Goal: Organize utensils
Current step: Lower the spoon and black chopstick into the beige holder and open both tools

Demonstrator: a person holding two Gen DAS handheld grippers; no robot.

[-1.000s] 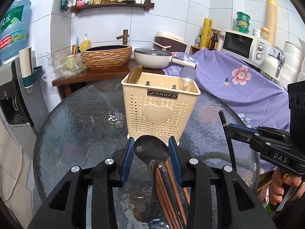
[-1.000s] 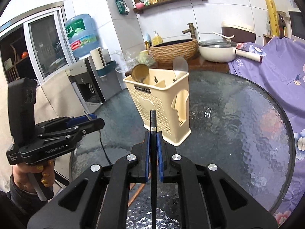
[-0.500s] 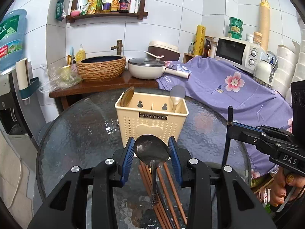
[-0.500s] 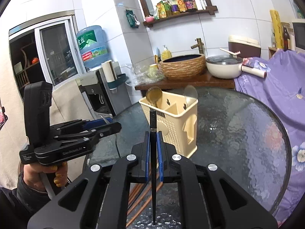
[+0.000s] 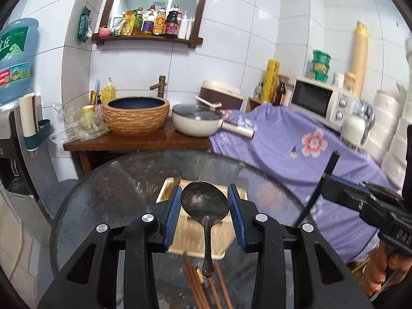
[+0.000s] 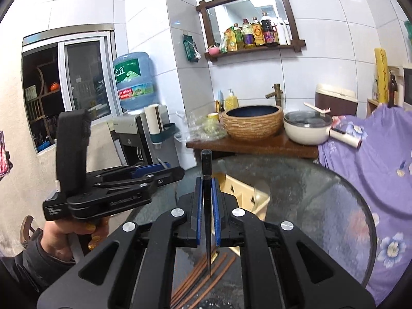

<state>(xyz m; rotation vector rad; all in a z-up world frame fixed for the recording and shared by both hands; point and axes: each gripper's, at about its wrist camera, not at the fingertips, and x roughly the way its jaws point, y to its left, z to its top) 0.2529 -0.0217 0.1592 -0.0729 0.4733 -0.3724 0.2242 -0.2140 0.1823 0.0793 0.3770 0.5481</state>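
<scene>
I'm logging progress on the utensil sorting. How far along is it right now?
Midway, by the look of it. In hand: the left tongs grip a metal spoon by its bowl, above the beige utensil caddy; the right tongs pinch a black chopstick. Left: several brown chopsticks lie on the glass table. The caddy's contents aren't clear.

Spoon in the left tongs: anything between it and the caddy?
Nothing visible. The spoon hangs bowl-up in the left tongs, above the caddy, with only air between. The right tongs hold a black chopstick off to the right, clear of that path.
</scene>
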